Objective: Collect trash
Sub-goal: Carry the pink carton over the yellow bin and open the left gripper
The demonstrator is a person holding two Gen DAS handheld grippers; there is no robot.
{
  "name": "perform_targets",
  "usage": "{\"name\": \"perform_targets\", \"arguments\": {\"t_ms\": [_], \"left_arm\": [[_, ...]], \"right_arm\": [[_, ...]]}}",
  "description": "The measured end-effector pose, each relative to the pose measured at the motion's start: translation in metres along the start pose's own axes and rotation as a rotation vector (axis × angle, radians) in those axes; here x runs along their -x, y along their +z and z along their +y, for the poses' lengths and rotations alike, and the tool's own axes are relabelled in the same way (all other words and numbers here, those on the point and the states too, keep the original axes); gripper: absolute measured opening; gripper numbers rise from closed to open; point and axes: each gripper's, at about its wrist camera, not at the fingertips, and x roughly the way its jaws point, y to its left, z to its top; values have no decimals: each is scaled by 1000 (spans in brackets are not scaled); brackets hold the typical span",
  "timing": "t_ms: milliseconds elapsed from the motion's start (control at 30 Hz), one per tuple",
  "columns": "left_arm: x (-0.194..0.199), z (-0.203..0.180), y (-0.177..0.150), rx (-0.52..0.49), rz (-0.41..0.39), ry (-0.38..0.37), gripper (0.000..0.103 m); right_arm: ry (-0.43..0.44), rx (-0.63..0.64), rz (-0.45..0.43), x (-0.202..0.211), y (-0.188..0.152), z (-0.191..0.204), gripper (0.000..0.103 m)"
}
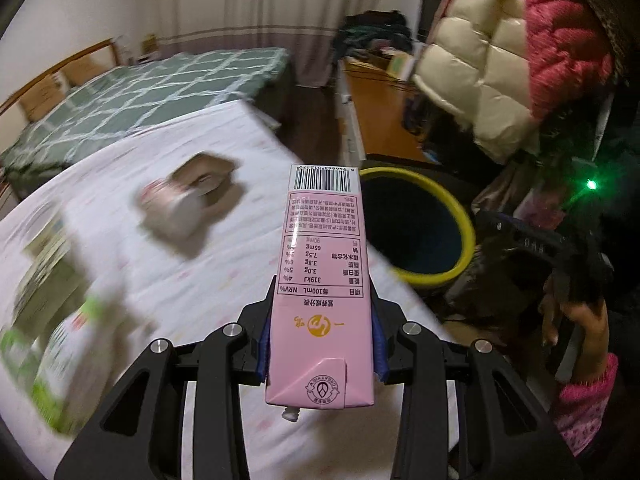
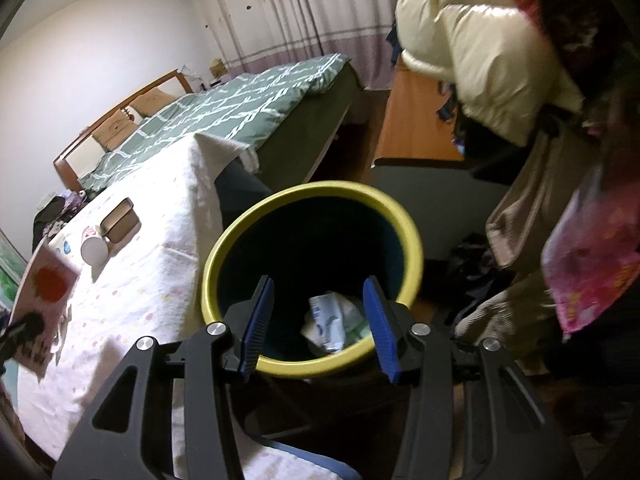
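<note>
My left gripper (image 1: 320, 320) is shut on a tall pink drink carton (image 1: 324, 240), which lies lengthwise between the blue pads above the white tablecloth (image 1: 224, 280). The yellow-rimmed dark bin (image 1: 466, 224) stands just past the table's right edge. In the right wrist view my right gripper (image 2: 318, 284) hangs open over that bin (image 2: 412, 236) with nothing between its fingers. A crumpled white wrapper (image 2: 332, 320) lies at the bin's bottom. The pink carton (image 2: 44, 288) shows at the left edge of that view.
A tipped paper cup (image 1: 172, 204) and a brown tray (image 1: 208, 176) lie on the table, with a blurred green-and-white carton (image 1: 68, 360) at the near left. A green bed (image 2: 224, 108) and a wooden desk (image 2: 416, 120) stand behind. A person's hand (image 1: 576, 320) is at the right.
</note>
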Motion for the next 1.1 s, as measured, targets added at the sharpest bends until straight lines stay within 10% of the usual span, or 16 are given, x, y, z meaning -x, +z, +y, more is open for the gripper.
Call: {"name": "perform_targets", "arguments": {"t_ms": [667, 733, 1100], "left_arm": [[-165, -107, 87, -98, 153, -96, 38], [-162, -106, 87, -85, 130, -93, 78], [-57, -64, 78, -28, -60, -46, 85]], "right_arm": [[-48, -25, 36, 13, -18, -38, 46], [-50, -27, 39, 12, -19, -38, 46], [-17, 10, 53, 7, -18, -13, 47]]}}
